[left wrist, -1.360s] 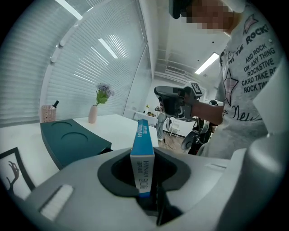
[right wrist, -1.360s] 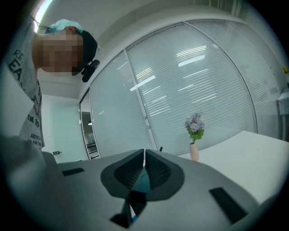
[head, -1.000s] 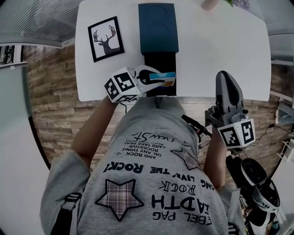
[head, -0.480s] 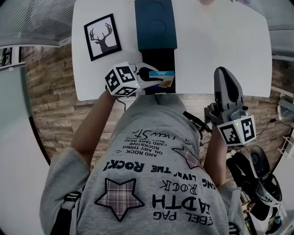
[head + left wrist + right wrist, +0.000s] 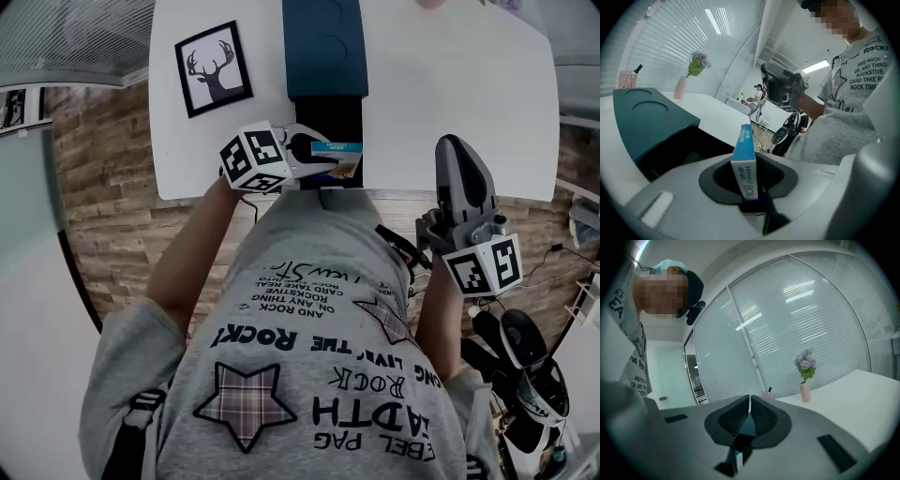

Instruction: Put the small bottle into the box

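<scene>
On the table (image 5: pixel 450 94): framed picture (image 5: pixel 214 67) at left, box (image 5: pixel 323 47) at centre, vase (image 5: pixel 680 86) at the far side. Over the box's near end: small carton (image 5: pixel 337 150), between the jaws of the left gripper (image 5: pixel 323 159). Off the table's near edge, at right: right gripper (image 5: pixel 457 150).

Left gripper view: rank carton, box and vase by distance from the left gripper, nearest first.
1. Carton: clamped upright between the left gripper's jaws.
2. Box: just ahead, to the left.
3. Vase: far back, upper left, beyond the box.
</scene>
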A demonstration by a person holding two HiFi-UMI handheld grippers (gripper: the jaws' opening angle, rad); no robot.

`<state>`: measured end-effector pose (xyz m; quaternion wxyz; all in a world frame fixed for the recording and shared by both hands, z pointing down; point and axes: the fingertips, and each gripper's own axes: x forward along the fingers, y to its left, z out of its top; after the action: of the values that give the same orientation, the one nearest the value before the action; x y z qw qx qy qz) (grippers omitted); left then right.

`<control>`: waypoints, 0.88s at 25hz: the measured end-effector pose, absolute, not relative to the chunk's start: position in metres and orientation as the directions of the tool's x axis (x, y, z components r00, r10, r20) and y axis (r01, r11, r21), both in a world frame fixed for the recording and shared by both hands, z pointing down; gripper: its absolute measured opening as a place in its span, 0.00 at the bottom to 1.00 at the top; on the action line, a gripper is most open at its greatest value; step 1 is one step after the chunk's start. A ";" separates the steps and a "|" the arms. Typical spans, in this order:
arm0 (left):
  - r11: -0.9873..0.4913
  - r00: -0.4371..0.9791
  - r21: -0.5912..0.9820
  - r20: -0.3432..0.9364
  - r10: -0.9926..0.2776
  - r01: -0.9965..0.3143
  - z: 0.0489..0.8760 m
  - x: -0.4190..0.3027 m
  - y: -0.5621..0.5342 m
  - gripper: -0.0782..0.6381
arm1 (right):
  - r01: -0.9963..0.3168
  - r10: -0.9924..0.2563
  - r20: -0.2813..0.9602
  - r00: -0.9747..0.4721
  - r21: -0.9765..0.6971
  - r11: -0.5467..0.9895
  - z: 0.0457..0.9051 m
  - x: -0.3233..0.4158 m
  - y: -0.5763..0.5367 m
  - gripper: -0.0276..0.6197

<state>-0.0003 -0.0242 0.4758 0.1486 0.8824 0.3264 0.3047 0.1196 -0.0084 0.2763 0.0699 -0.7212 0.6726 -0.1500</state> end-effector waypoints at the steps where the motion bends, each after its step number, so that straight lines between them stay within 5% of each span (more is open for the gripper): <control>1: -0.748 0.598 0.451 0.453 0.662 0.487 0.478 0.000 -0.026 0.24 | -0.949 -0.991 0.123 0.045 -0.304 -0.081 0.277 0.120 -0.011 0.07; 14: -0.843 0.638 0.233 0.565 0.523 0.484 0.491 0.007 -0.040 0.37 | -0.951 -0.991 0.133 0.029 -0.301 -0.068 0.281 0.111 -0.017 0.07; 22: -0.866 0.707 0.211 0.506 0.494 0.453 0.479 0.016 -0.051 0.39 | -0.952 -0.990 0.135 0.028 -0.300 -0.068 0.282 0.109 -0.015 0.07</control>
<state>0.0156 -0.0515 0.4786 0.0356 0.9233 0.2564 0.2837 0.1090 -0.0152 0.2824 0.0628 -0.7142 0.6798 -0.1544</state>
